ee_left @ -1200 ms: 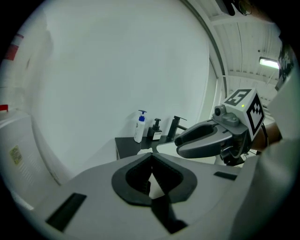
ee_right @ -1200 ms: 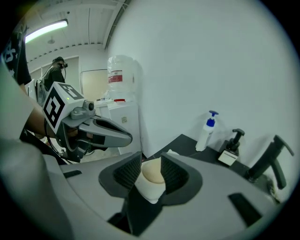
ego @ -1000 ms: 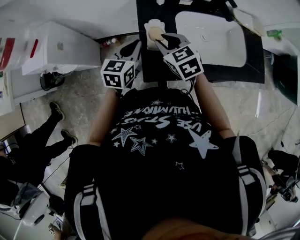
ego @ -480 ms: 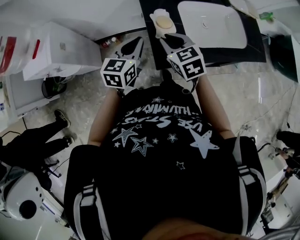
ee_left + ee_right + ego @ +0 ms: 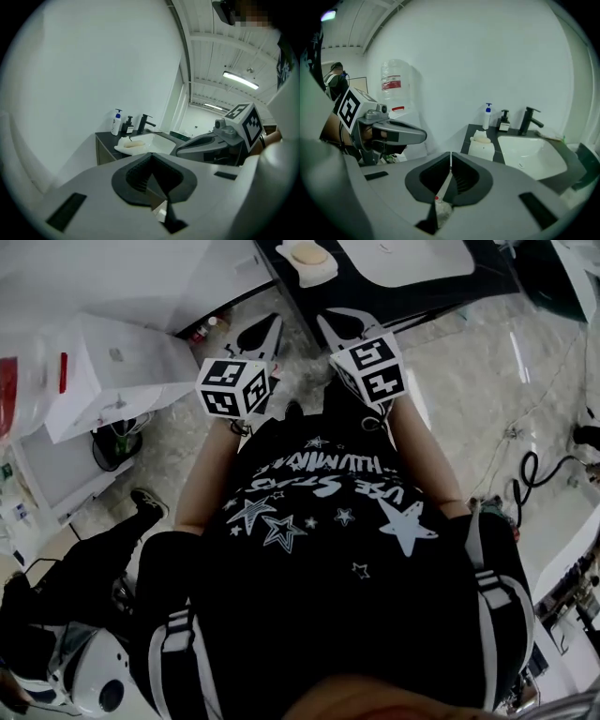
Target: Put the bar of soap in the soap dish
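Well, the soap [image 5: 309, 254] lies in the soap dish [image 5: 319, 276] on the dark counter [image 5: 375, 298], just beside the sink [image 5: 403, 259]. My left gripper [image 5: 151, 155] hangs well back from the sink, fingers clenched on nothing. My right gripper [image 5: 450, 154], beside it, is closing, tips meeting, nothing between.
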Demonstrator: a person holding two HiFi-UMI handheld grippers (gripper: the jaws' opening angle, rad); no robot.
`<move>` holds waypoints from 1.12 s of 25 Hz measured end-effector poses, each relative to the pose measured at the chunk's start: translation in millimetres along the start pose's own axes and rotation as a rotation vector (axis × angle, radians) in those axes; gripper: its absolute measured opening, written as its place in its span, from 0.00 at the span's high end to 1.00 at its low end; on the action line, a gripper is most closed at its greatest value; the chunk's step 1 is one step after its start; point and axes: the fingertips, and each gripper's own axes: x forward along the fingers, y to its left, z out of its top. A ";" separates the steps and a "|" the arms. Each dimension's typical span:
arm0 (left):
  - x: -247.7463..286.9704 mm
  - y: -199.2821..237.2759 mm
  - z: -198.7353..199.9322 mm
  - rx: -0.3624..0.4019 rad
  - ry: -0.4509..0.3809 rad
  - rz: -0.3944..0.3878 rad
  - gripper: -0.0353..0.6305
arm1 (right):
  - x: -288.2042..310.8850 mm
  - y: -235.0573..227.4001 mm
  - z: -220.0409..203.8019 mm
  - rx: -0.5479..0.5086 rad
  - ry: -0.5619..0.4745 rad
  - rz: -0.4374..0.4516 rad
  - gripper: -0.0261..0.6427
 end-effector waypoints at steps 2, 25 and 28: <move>4.6 -5.2 -6.2 0.000 0.021 -0.026 0.93 | -4.6 -2.3 -8.2 0.023 0.006 -0.030 0.93; -3.3 -101.9 -23.0 0.001 0.008 -0.116 0.93 | -104.6 -4.7 -80.5 0.221 0.002 -0.108 0.94; -11.8 -125.1 -26.7 0.012 -0.003 -0.123 0.93 | -121.4 0.0 -89.6 0.239 -0.021 -0.097 0.94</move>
